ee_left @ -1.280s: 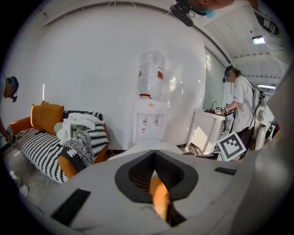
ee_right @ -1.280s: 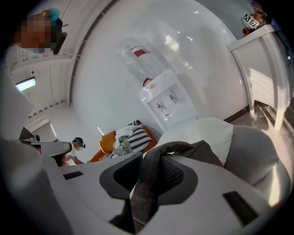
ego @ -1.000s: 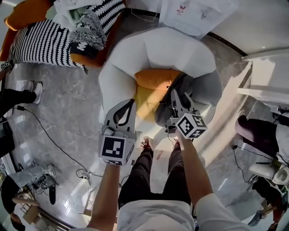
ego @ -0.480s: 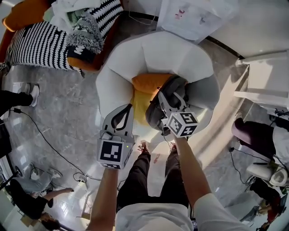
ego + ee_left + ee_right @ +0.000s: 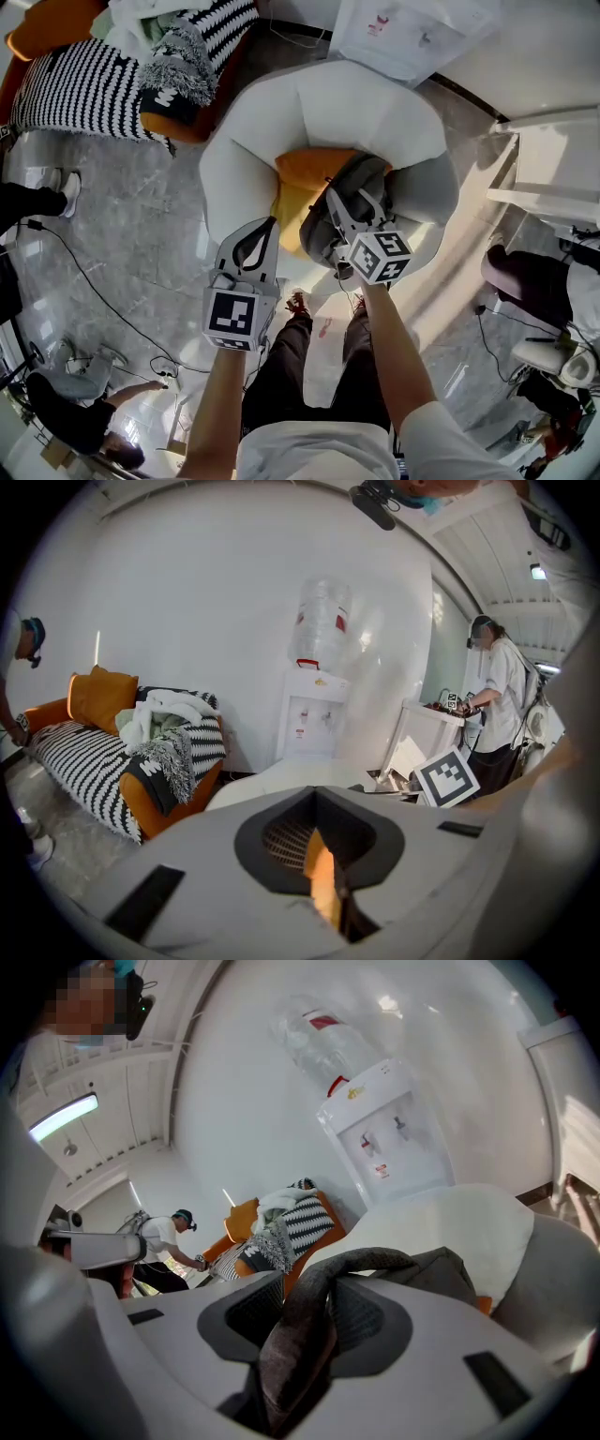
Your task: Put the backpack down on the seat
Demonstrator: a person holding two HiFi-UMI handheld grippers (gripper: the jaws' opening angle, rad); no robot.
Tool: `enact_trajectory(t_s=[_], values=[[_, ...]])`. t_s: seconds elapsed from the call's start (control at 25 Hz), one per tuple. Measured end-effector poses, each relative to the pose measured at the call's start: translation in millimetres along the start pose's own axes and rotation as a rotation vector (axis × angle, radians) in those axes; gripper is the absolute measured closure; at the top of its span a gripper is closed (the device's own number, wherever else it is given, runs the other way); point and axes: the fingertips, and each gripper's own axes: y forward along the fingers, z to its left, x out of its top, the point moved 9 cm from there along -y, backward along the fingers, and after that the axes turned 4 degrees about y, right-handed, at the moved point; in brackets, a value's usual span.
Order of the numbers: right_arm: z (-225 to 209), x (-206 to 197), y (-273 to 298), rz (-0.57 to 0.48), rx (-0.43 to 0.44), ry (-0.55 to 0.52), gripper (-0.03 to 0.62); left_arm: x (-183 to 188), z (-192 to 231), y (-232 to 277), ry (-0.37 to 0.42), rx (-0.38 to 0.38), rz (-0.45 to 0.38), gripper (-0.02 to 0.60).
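The grey backpack (image 5: 323, 234) lies on the right half of the white armchair's (image 5: 309, 103) seat, beside the orange cushion (image 5: 314, 169). Its long axis runs from the seat's front edge toward the backrest. The right gripper (image 5: 345, 199) hovers over it, jaws opening, with the backpack's strap (image 5: 309, 1326) still between them. The left gripper (image 5: 270, 225) is closed and empty at the seat's front left edge.

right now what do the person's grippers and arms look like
The left gripper and right gripper are pale grey shells with dark ribbed pads, each carrying a white cube of black square markers. Sleeves are white, forearms bare. The right jaws are opening, backpack strap between them.
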Motion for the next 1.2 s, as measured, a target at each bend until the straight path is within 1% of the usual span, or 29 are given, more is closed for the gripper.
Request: enact_trajectory(t_s=[0.12, 0.32, 0.48, 0.64, 0.72, 1.04, 1.2], values=[[-1.0, -0.2, -4.0, 0.014, 0.019, 0.014, 0.462, 0.9, -3.3, -0.2, -0.004, -0.006, 0.005, 0.575], [-4.0, 3.2, -9.4, 0.068, 0.075, 0.024, 0.441, 2.2, -5.4, 2.2, 0.001, -0.009, 0.003, 0.575], [-5.8, 4.8, -14.2, 0.088, 0.111, 0.034, 0.431, -4.4, -2.9, 5.5, 0.025, -0.003, -0.050, 0.575], [-7.5, 5.2, -18.6, 0.129, 0.130, 0.012, 0.431, -10.3, -5.0, 6.2, 0.024, -0.006, -0.034, 0.575], [-9.8, 6.4, -22.2, 0.141, 0.140, 0.015, 0.431, -11.3, -7.3, 6.3, 0.024, -0.004, -0.040, 0.575], [-14.2, 5.0, -34.1, 0.163, 0.153, 0.062, 0.431, -17.0, -15.5, 3.3, 0.028, -0.006, -0.017, 0.575], [-25.3, 1.9, -47.4, 0.191, 0.134, 0.092, 0.432, -19.4, -20.2, 2.4, 0.027, -0.008, -0.028, 0.575]])
